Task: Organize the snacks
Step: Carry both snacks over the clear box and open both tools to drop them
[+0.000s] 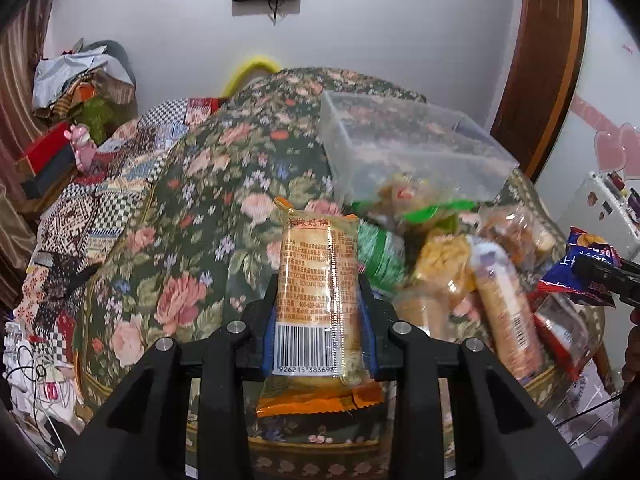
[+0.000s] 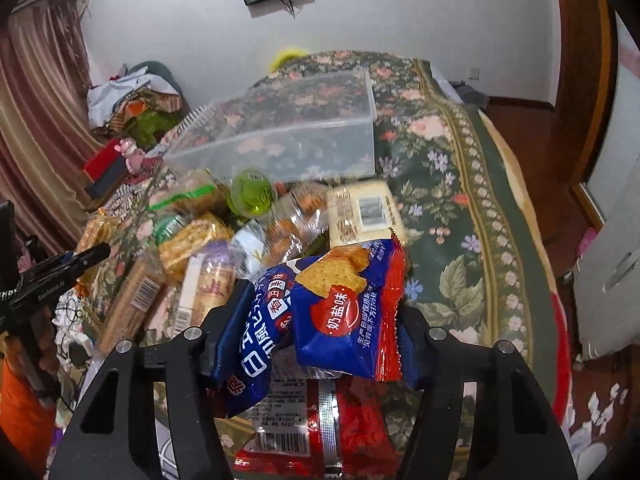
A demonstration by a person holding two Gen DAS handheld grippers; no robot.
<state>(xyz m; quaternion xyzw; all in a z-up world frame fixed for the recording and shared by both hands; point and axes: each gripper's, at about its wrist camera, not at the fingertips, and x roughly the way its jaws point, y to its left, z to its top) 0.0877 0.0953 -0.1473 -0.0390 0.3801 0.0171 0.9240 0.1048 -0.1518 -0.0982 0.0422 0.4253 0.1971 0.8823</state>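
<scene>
My left gripper [image 1: 320, 304] is shut on an orange cracker packet [image 1: 316, 292] with a barcode, held upright above the floral cloth. My right gripper [image 2: 320, 308] is shut on two blue-and-red biscuit packets [image 2: 344, 304]; it also shows at the right edge of the left wrist view [image 1: 600, 276]. A clear plastic box [image 1: 404, 148] stands empty behind the snack pile, also in the right wrist view [image 2: 288, 136]. Loose snacks [image 2: 208, 240] lie in front of it, among them a green jelly cup [image 2: 252, 196] and a pale biscuit pack [image 2: 364, 216].
The floral cloth [image 1: 200, 216] covers the surface. A red snack pack [image 2: 320, 428] lies under my right gripper. Cluttered clothes and boxes [image 1: 80, 92] sit at the far left. A wooden door frame [image 1: 544, 60] and a white cabinet [image 1: 608, 204] stand at the right.
</scene>
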